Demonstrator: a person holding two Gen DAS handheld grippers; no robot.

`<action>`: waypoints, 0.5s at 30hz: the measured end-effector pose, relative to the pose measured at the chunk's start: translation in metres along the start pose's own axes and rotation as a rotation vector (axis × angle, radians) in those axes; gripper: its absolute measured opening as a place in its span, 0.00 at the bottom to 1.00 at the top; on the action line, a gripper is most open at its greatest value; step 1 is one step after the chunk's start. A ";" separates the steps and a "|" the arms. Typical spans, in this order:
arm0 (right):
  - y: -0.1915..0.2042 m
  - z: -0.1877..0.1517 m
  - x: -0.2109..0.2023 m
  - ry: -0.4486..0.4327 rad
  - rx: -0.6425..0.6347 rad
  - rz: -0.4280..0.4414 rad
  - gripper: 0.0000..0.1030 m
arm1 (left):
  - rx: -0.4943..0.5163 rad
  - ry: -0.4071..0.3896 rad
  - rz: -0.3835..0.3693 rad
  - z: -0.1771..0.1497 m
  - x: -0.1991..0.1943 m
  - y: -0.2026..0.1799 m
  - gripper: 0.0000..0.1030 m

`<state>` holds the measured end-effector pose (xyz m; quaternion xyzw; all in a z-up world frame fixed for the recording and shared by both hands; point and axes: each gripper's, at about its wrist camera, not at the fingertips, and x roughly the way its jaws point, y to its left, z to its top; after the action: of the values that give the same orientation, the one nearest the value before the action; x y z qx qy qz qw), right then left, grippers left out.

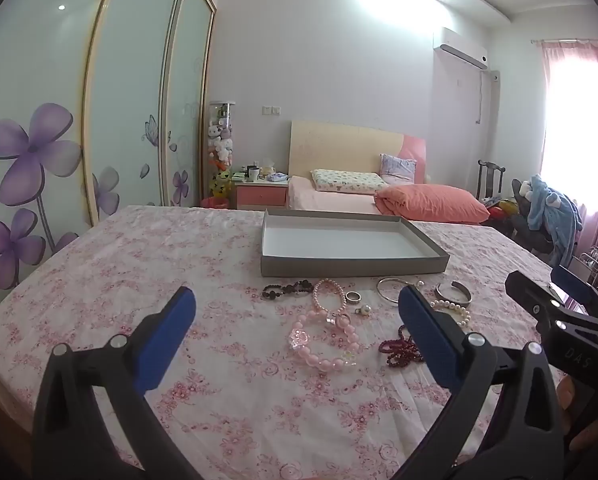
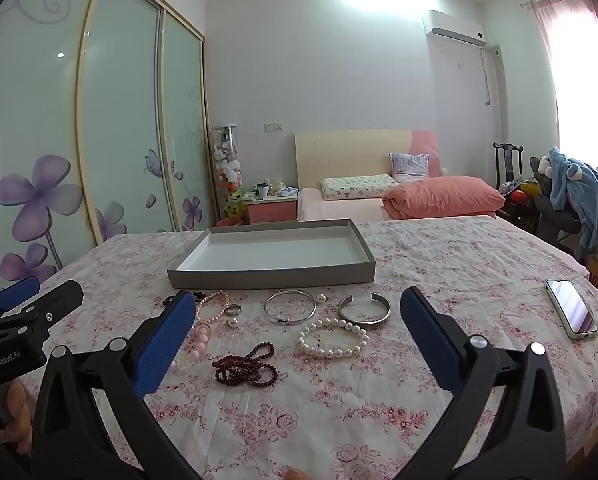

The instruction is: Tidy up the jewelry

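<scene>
Loose jewelry lies on the floral cloth in front of a shallow grey box point(image 1: 351, 266) point(image 2: 271, 278) with a white inside and nothing in it. I see a big pink bead bracelet point(image 1: 327, 344), a black bead bracelet point(image 1: 287, 290), a silver ring point(image 2: 233, 310), a silver bangle point(image 2: 267, 307), a silver cuff point(image 2: 365, 321), a white pearl bracelet point(image 2: 333, 354) and dark red beads point(image 2: 245, 368). My left gripper point(image 1: 297, 292) hovers open short of the pink bracelet. My right gripper point(image 2: 297, 296) hovers open short of the bangle and pearls. Neither holds anything.
A phone point(image 2: 573, 314) lies face up near the table's right edge. Each gripper shows at the side of the other's view. Behind the table are a bed point(image 2: 379, 200), a nightstand, sliding wardrobe doors on the left and a chair with clothes on the right.
</scene>
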<state>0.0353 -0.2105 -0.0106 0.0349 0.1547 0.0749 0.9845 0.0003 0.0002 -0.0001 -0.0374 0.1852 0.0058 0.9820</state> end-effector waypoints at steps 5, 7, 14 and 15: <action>0.000 0.001 0.000 -0.001 -0.001 -0.001 0.98 | 0.001 0.001 -0.001 0.000 0.000 0.001 0.96; 0.000 0.001 0.000 -0.003 -0.002 -0.002 0.98 | 0.000 0.001 -0.002 0.000 -0.001 0.001 0.96; 0.001 0.001 0.002 0.008 -0.003 -0.001 0.98 | 0.001 0.001 0.004 0.000 -0.001 -0.002 0.96; 0.000 0.001 0.002 0.008 -0.002 -0.001 0.98 | 0.002 0.001 0.004 0.000 -0.002 -0.002 0.96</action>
<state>0.0372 -0.2098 -0.0102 0.0334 0.1585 0.0747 0.9840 -0.0012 -0.0021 0.0003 -0.0363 0.1855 0.0074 0.9819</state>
